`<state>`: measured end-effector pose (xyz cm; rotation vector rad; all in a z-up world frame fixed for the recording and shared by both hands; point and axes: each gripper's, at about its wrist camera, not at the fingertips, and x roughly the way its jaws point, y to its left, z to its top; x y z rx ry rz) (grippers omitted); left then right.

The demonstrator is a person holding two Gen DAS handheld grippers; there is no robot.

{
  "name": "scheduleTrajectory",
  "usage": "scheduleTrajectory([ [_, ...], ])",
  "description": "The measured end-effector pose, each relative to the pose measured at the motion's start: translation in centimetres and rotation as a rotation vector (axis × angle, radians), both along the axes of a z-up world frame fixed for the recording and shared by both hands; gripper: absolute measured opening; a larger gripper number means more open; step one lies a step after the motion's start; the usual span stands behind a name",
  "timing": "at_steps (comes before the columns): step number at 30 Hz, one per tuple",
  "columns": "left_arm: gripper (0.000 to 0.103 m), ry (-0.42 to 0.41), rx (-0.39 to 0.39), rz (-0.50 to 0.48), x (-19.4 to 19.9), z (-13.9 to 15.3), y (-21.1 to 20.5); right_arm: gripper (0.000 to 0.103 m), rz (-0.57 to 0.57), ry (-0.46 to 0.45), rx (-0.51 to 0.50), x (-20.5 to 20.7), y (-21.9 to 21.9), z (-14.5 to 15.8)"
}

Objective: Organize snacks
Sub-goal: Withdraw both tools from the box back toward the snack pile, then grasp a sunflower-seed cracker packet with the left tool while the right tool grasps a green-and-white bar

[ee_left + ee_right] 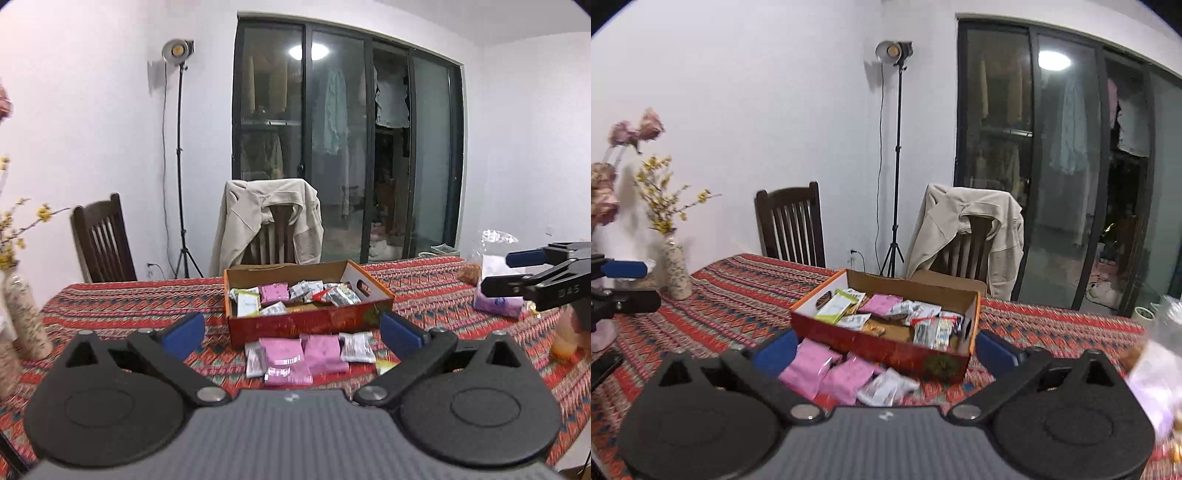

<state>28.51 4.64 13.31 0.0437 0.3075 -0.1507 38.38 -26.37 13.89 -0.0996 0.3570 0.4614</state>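
Item one: the cardboard box [310, 317], taken here as the landmark. It is sitting open-topped on the patterned surface [129, 306], and it is holding a jumble of snack packets: a pink one, a green-and-white one, several silvery ones.

Item two: the loose snack packets [295, 354]. They are lying in a cluster just in front of the box, on the side nearest you. Two pink packets are sitting in the middle, with white printed ones on either flank. They are probably waiting there to be sorted into the box.

Item three: your left hand-held gripper [291, 328]. You are holding it back from the box, above the loose cluster, its blue pads spread wide and gripping nothing.

Item four: your right hand-held gripper [886, 350]. You are holding it in front of the box too, jaws likewise wide apart and empty. The stance suggests you are lining up on the packets in front of the box.

Item five: the bagged goods [498, 291] to the right of the box. A clear plastic bag and a purple pack are lying there.

Hard to read: the print on every packet is too small to make out. The bagged goods are blurring badly in the right wrist view. The box wall is hiding whatever lies against its near side. The vase [674, 269], well left of the box, is cropping out at the frame edge in the left wrist view.
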Motion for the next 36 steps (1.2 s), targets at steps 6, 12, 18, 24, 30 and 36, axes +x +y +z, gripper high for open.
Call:
scheduleTrajectory([
  [6,0.103,-0.016,0.028,0.032,-6.8,-3.1,-1.4,0.103,-0.037,-0.021,0.004,-7.7,-2.1,-3.0],
  [12,0.103,0.022,0.016,0.064,-10.9,-6.2,-2.0,0.103,-0.074,-0.033,-0.02,-13.4,-3.0,-6.3],
  [18,0.103,0.093,0.064,0.093,-11.8,-8.4,-2.4,0.103,-0.066,0.04,-0.041,-16.4,-2.9,-9.9],
  [24,0.103,0.108,0.072,0.066,-11.0,-9.2,-3.1,0.103,-0.093,0.065,-0.035,-16.6,-3.0,-11.3],
  [30,0.103,0.154,0.093,0.048,-8.4,-10.9,-3.6,0.103,-0.098,0.095,-0.03,-15.0,-2.8,-12.2],
  [36,0.103,0.18,0.163,-0.012,-3.1,-13.9,-4.0,0.103,-0.066,0.179,0.027,-10.2,-1.4,-14.1],
])
